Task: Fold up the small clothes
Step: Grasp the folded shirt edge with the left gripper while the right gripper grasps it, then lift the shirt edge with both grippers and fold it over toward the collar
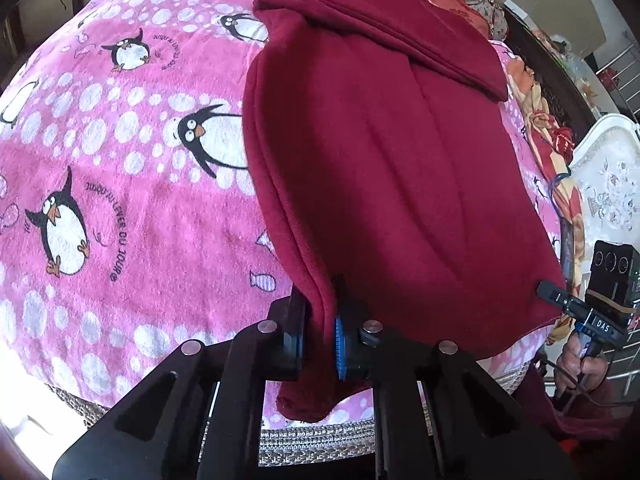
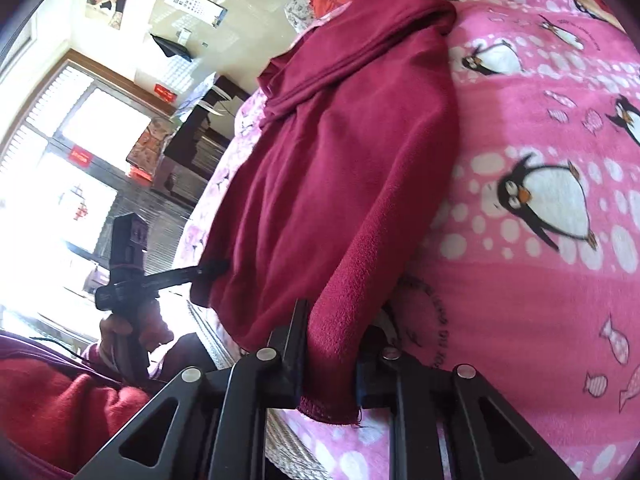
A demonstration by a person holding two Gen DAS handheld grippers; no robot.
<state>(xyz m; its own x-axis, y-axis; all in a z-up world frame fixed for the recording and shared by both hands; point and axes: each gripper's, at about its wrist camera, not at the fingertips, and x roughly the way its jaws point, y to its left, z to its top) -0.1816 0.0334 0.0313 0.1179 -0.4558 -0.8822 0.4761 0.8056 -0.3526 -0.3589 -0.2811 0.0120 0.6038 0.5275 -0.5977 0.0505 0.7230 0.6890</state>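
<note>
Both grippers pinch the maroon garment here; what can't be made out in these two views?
- Maroon garment: collar end cut off by the top edge, left wrist view.
- Right gripper: fingertips buried under the hem.
- Penguin blanket: lettering warped by fisheye, unreadable.

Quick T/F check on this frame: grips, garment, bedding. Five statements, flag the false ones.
1. The left gripper is shut on the dark red garment. True.
2. The right gripper is open and holds nothing. False: it pinches a hem corner of the garment.
3. The blanket is pink with penguins. True.
4. The garment lies fully flat. False: its near edge is lifted by both grippers.
5. The garment is blue. False: dark red.
</note>
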